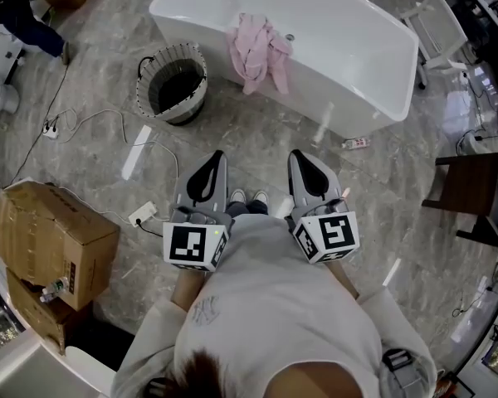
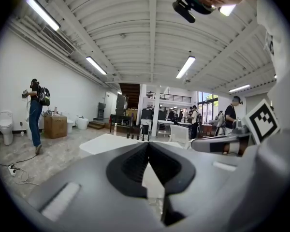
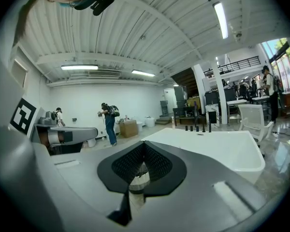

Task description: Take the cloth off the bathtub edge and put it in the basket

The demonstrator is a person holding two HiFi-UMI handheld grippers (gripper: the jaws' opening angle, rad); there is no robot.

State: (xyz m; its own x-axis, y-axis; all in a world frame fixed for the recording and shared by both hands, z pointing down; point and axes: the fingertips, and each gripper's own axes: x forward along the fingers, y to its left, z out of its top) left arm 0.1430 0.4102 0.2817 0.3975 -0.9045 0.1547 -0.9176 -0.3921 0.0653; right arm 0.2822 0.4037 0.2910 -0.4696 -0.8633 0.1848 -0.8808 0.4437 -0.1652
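Place: an open hall with a mock bathroom set up in it, more lab than home.
Fixtures: a tub stood free on the stone floor; a toilet stood by a wall.
Clutter: boxes and loose cables lay about.
Overhead: a ribbed ceiling carried tube lights.
Background: people worked there; a mezzanine stood behind.

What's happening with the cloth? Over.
Left gripper, right gripper shut, empty. Cloth draped on tub edge, untouched. Basket on floor beside tub. Nothing in the way.
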